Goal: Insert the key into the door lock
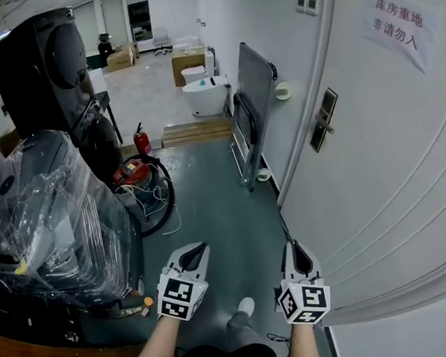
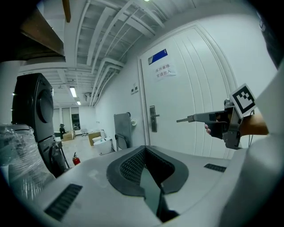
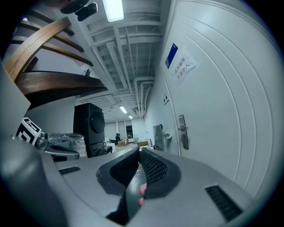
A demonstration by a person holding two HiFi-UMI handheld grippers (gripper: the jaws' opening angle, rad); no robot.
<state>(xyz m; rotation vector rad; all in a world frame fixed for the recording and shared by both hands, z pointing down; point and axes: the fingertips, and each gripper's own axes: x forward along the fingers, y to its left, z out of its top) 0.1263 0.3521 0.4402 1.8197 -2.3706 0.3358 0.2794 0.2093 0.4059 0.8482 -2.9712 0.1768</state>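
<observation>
Key is a thin tip sticking out of the right gripper, whose jaws are clamped on it, mid-right of the left gripper view. It points at the door lock but stays well apart from it. In the head view the lock sits upper right on the white door. Left gripper is lower centre, jaws closed together with nothing between. A plastic-wrapped machine is at left and a fire extinguisher behind it.

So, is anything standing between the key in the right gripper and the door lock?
Nothing visible does. The key sticks out of the right gripper toward the door lock, with only open air and bare door between them. The folded cart leans on the wall beyond the lock, off that line.
</observation>
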